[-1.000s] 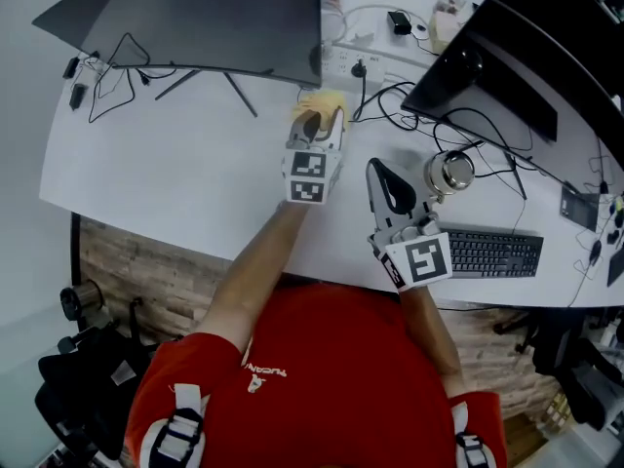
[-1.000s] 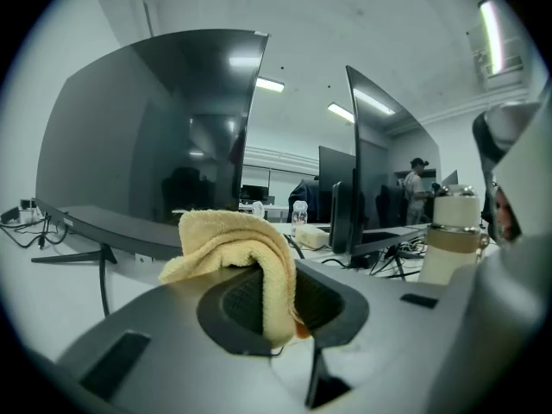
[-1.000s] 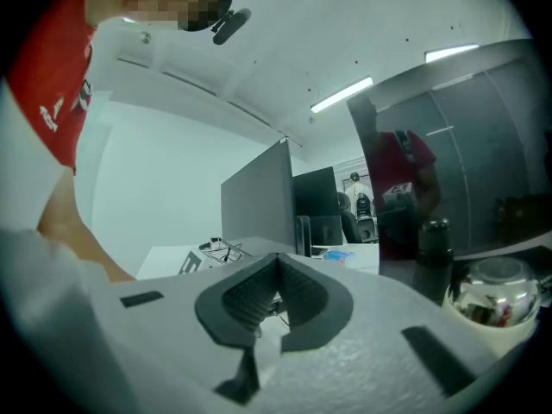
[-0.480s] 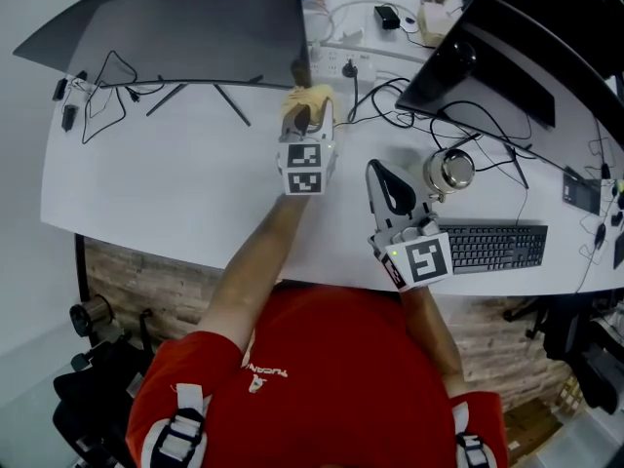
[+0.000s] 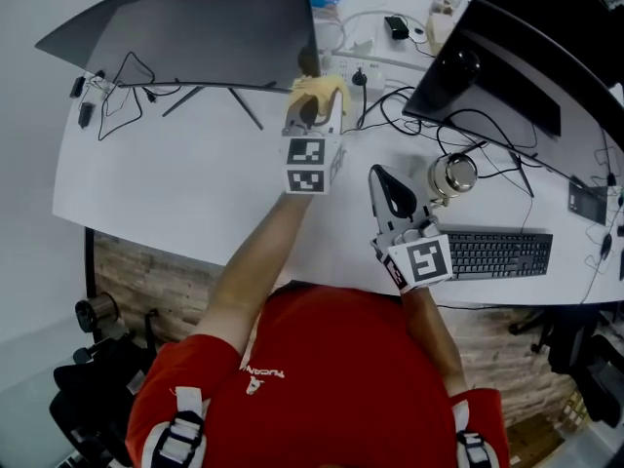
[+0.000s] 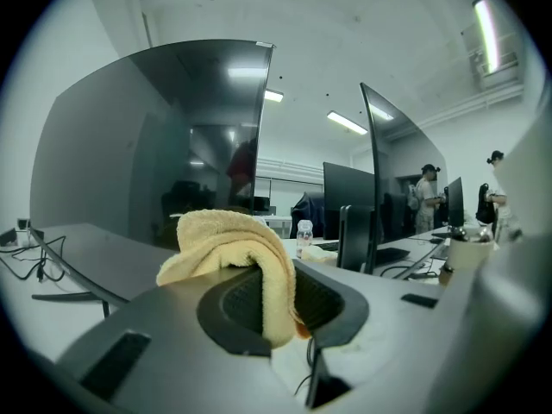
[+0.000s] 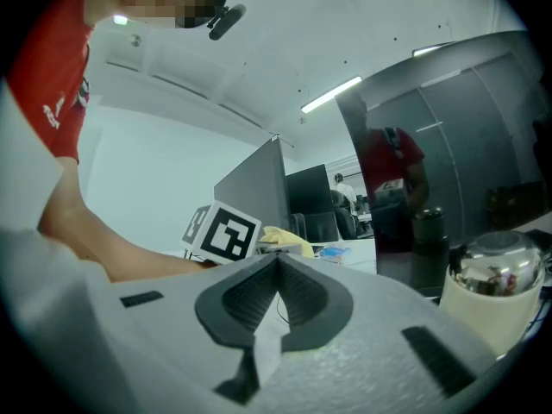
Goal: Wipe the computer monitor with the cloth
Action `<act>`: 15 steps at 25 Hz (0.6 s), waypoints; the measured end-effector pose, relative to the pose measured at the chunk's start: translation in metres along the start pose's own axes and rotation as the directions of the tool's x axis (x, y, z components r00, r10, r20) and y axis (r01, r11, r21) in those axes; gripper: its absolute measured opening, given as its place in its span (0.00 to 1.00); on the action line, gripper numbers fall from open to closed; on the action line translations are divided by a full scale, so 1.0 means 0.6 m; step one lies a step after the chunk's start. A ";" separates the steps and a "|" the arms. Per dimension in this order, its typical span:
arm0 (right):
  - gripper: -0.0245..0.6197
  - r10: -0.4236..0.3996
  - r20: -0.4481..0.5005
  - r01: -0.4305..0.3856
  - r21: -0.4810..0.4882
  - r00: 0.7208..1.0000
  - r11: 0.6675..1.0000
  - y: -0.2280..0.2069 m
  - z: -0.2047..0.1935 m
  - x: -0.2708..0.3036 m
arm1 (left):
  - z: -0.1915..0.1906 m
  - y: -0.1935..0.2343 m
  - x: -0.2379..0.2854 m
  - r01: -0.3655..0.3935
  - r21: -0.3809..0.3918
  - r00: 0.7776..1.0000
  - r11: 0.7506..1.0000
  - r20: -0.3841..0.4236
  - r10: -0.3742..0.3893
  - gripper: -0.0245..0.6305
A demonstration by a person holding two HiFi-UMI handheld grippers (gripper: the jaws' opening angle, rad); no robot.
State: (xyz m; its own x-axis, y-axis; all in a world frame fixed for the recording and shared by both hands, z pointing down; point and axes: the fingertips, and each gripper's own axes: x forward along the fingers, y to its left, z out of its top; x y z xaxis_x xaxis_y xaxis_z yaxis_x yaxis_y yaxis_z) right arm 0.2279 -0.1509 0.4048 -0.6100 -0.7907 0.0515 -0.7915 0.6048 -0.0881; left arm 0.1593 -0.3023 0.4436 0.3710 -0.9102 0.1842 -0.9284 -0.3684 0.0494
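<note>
Partly | cloth tail buried between left gripper fingers | monitor top cropped

Yellow cloth in L gripper, just beside dark monitor bottom-right corner.

No words or numbers can be read. The red shirt has a small white print on it, but it is too tiny to read.
</note>
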 end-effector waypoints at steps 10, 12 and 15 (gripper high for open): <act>0.04 0.028 0.035 -0.029 0.020 0.999 0.999 0.007 0.013 -0.007 | 0.118 -0.010 -0.024 0.025 0.032 0.998 0.999 0.054 -0.026 0.12; 0.04 0.038 0.047 -0.039 0.018 0.998 0.999 0.012 0.019 -0.006 | 0.141 -0.012 -0.031 0.025 0.036 0.997 0.999 0.066 -0.027 0.12; 0.04 0.053 0.059 -0.055 0.020 0.997 0.998 0.020 0.025 -0.004 | 0.177 -0.014 -0.040 0.026 0.049 0.996 0.998 0.086 -0.030 0.12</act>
State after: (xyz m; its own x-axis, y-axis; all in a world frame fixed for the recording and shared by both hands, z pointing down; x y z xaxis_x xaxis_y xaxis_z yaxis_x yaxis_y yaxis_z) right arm 0.2205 -0.1430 0.3885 -0.6480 -0.7615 -0.0121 -0.7560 0.6451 -0.1105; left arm 0.1605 -0.2975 0.3347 0.3990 -0.9118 0.0976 -0.9163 -0.4004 0.0058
